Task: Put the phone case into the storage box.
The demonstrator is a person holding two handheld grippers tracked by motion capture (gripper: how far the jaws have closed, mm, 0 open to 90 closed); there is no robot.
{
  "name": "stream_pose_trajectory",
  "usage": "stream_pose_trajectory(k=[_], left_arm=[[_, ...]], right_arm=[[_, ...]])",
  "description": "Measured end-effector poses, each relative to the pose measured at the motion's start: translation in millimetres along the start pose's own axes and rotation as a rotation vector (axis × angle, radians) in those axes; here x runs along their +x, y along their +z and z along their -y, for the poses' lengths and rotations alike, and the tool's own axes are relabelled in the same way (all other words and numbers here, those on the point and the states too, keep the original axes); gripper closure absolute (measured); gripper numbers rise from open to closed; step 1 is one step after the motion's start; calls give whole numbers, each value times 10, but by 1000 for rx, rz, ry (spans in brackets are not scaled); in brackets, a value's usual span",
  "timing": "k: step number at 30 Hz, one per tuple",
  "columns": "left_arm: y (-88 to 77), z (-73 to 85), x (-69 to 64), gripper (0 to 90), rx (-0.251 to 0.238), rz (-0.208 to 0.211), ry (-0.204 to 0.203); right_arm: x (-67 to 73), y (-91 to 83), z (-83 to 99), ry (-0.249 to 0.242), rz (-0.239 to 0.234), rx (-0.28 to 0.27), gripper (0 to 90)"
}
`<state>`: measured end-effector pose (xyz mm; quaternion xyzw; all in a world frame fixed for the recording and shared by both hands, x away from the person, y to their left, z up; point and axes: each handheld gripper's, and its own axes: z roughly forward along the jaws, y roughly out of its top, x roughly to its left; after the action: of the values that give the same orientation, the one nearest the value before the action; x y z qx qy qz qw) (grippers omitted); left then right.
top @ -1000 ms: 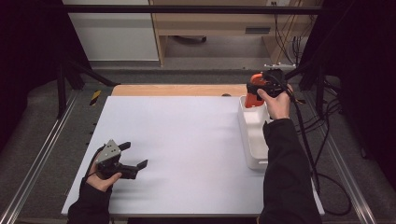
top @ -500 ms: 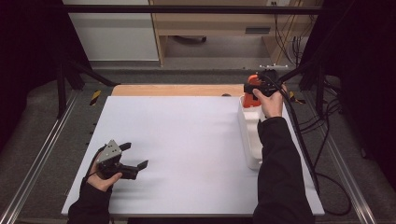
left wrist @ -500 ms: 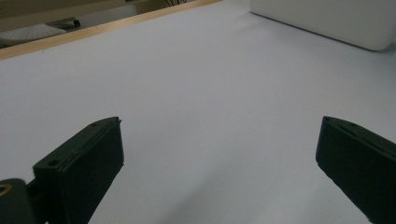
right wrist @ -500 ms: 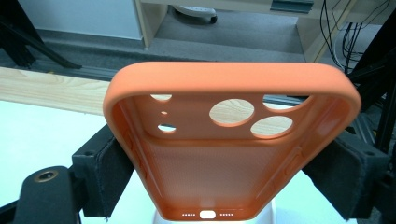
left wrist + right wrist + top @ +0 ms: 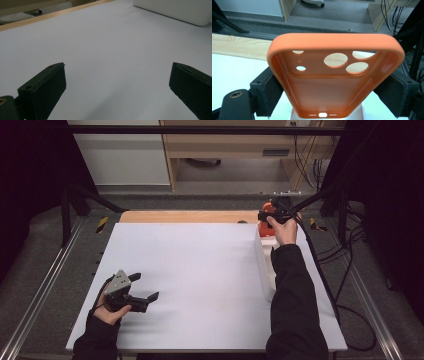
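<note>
Right gripper (image 5: 272, 215): at the far right of the desk (image 5: 200, 280), held above the far end of the tray (image 5: 263, 270); jaws clenched on the case.
Case (image 5: 334, 75): orange phone case, gripped by its two long sides; in the right gripper view its open inner side faces the camera, with the camera holes at the top and the port slot at the bottom.
Case place: off the desk, in the air over the tray's far end, by the wooden strip (image 5: 190, 216) at the desk's far edge.
Left gripper (image 5: 142, 287): near left of the desk, low over the white top; jaws released, standing wide apart with only bare desk between them.
Tray: white, long, along the right side of the desk; the right sleeve (image 5: 295, 305) lies over its near part.
Left hand (image 5: 107, 307): wrapped round the left gripper's body.
</note>
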<state>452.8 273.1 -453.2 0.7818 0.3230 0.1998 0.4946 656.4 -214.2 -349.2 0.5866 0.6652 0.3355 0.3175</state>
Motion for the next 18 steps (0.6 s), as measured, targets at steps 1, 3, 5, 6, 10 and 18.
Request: stream_pose_trajectory(k=[1, 3, 5, 6, 10, 18], left_arm=[[0, 0, 1, 4, 0, 1, 1], [5, 2, 6, 4, -2, 1, -2], [9, 2, 5, 4, 2, 4, 1], [12, 2, 3, 4, 4, 4, 3], [15, -1, -2, 4, 3, 5, 7], [22, 6, -3, 4, 4, 6, 8]], right_arm=[[2, 14, 4, 1, 1, 5, 155], [1, 40, 13, -3, 5, 11, 155], [-3, 68, 20, -5, 19, 10, 155], [-6, 78, 23, -4, 24, 13, 155], [-9, 117, 40, 0, 24, 17, 155], [21, 226, 97, -1, 16, 31, 155]])
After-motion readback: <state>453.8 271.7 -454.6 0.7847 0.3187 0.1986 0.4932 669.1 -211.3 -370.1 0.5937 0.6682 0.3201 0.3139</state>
